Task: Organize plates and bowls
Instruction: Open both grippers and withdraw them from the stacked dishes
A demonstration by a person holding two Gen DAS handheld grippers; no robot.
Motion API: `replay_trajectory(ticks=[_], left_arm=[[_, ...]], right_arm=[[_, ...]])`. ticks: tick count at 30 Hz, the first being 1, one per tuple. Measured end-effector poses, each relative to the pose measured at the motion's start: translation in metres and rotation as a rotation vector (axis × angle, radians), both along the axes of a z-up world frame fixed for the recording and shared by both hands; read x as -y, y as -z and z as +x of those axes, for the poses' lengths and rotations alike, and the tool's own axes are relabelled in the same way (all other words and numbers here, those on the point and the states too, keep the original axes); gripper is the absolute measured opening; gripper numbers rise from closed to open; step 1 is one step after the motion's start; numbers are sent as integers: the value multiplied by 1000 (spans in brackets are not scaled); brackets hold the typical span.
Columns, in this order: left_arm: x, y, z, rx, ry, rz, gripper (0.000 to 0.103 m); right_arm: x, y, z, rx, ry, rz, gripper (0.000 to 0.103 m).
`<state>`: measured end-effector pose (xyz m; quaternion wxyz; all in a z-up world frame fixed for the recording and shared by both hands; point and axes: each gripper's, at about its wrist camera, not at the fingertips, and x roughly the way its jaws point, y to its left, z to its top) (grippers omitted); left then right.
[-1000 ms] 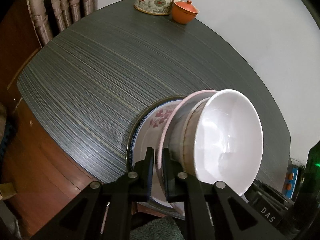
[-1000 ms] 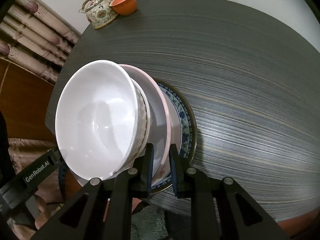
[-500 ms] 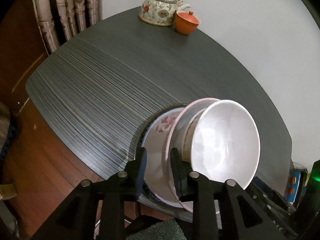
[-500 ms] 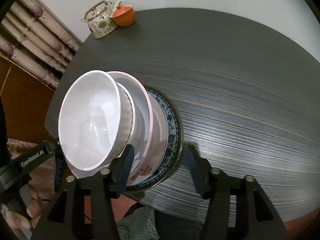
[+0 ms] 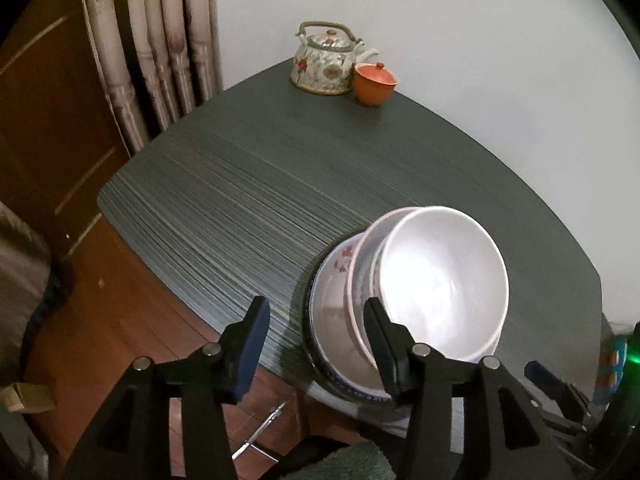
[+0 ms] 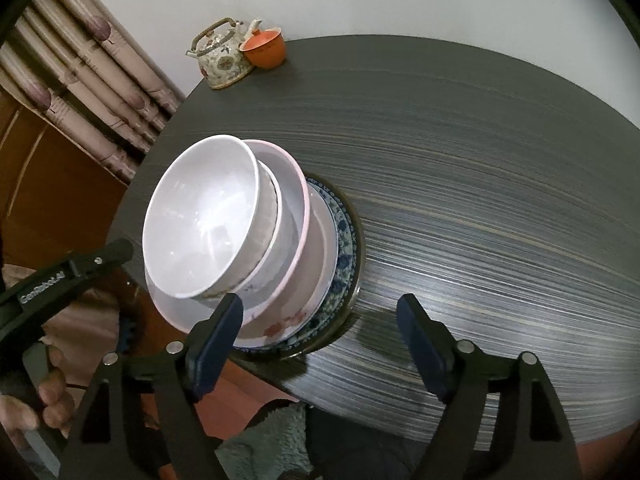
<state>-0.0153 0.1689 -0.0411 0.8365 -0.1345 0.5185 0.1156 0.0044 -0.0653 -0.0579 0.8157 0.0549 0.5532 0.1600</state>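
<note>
Right view is catching the person's hand (image 6: 28,412) squeezing the left gripper's (image 5: 316,332) handle; left view is catching only a green light (image 5: 636,344) at its edge. The stack (image 6: 240,248), white bowl (image 5: 442,284) topmost, is sitting at the worktop's (image 6: 480,160) near edge. A teapot (image 5: 326,60) and orange cup (image 5: 375,84) are standing far back. Both grippers' fingers are spread wide, holding nothing, the right gripper (image 6: 318,328) hanging just beside the stack.

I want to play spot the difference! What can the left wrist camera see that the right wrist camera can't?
Only the left wrist view shows a green light at its right edge. Only the right wrist view shows the person's hand holding the left gripper. Both show the white bowl stacked on plates on the dark table, the teapot, the orange cup and curtains.
</note>
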Motion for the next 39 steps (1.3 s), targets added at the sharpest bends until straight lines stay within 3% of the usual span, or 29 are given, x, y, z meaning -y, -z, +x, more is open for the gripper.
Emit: replay_trajectory(ticks=[4, 11, 18, 39], left_arm=[[17, -6, -12, 25, 27, 58, 61], [41, -4, -21, 37, 81, 69, 66], [58, 1, -23, 40, 120, 71, 76], [67, 11, -22, 24, 152, 104, 77]], right_arm=[[-2, 0, -8, 38, -13, -19, 92], [-9, -7, -31, 127, -32, -39, 102], [-10, -4, -48, 171, -52, -74, 102], [-6, 7, -52, 136, -36, -63, 102]])
